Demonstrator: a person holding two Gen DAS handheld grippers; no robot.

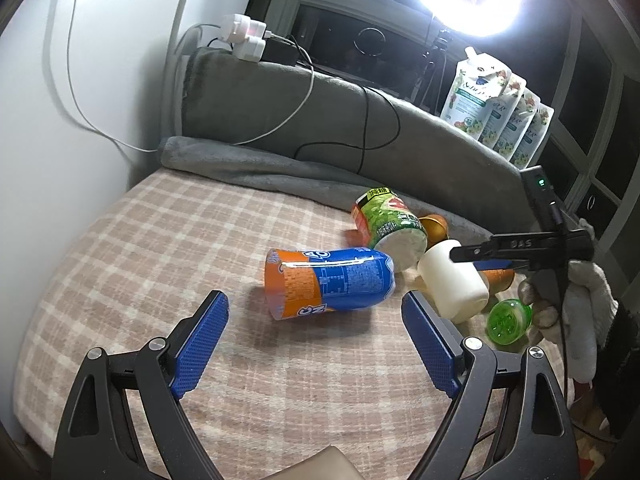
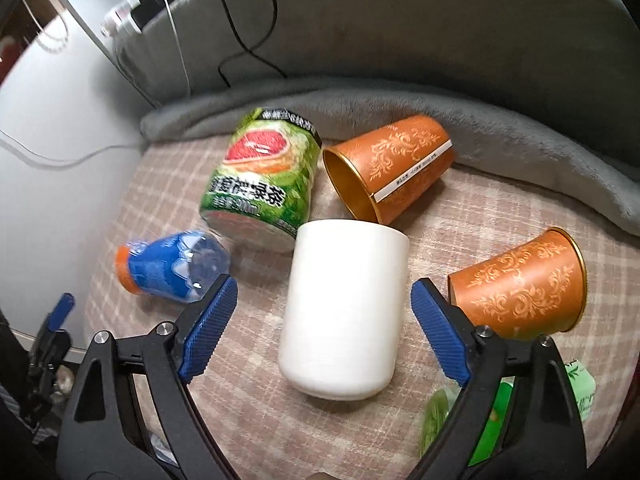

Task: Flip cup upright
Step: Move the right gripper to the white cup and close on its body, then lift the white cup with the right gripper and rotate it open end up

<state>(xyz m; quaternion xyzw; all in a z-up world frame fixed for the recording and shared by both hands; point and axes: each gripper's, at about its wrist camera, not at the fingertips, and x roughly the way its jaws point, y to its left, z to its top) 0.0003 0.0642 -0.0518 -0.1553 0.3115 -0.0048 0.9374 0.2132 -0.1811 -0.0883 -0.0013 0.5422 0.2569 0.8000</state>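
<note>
1. Lying on its side on the checked cloth [image 2: 256, 420], the white cup [image 2: 344, 312] sits straight ahead of the right gripper [image 2: 324, 320], long axis running roughly along the fingers, closed base toward the camera, it seems.
2. Right gripper jaws spread wide, flanking the cup, not touching, holding nothing.
3. Left gripper [image 1: 316, 340] also spread and empty, facing the blue-orange cup [image 1: 328, 284]; the white cup lies off to its right.
4. Right hand clearly nearer.
</note>
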